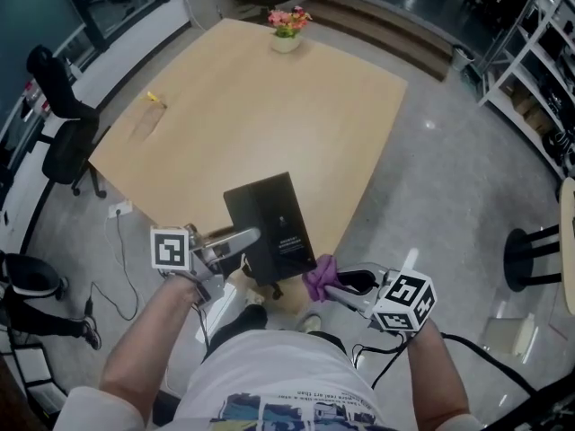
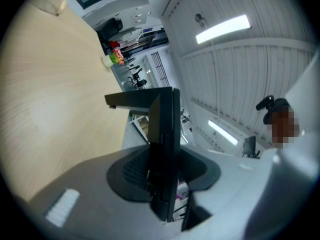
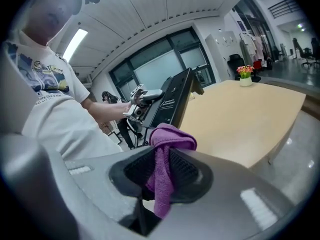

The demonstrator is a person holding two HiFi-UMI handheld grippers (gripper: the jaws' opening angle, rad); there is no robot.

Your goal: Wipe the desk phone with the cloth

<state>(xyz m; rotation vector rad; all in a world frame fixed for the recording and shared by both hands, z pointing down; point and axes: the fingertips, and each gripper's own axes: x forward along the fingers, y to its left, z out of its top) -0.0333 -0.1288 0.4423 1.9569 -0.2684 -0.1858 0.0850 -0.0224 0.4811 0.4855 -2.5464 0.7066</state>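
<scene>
A pale wooden table sits cornerwise on grey floor, with an office chair off its left edge and a broad stretch of wood reaching to a flower pot. At the near corner the left gripper is clamped on the black desk phone, whose long axis runs away from the person, labelled back uppermost. Just right, the right gripper pinches a purple cloth, with open floor beyond.

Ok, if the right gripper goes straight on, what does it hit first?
Most likely the desk phone clamped in the left gripper, with the purple cloth leading; the gap is hard to judge.
</scene>
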